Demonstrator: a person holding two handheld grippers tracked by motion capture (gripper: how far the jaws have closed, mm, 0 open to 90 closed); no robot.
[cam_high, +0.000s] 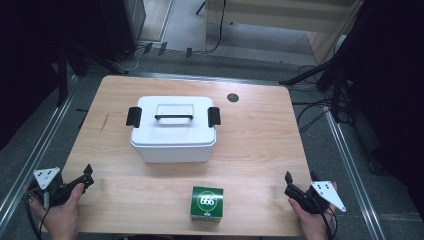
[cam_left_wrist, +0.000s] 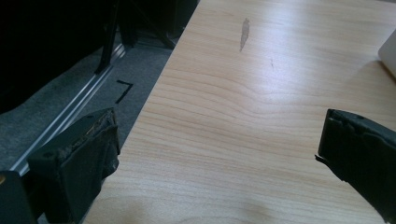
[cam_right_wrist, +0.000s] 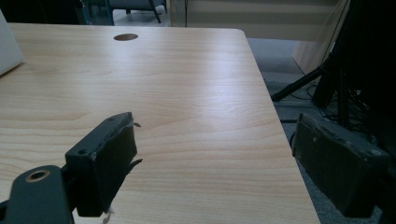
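We hold the left gripper (cam_high: 86, 178) at the near left corner of the light wooden table (cam_high: 260, 130), its black jaws spread wide with only bare tabletop between them. Our right gripper (cam_high: 295, 186) waits at the near right edge, jaws likewise parted and holding nothing. Nearest to us, at the front edge between both grippers, sits the small green cardboard box with white numerals on top (cam_high: 207, 202). Farther back, left of centre, stands the white plastic lidded container with black side latches and a black top handle (cam_high: 173, 129). Both things are well apart from the grippers.
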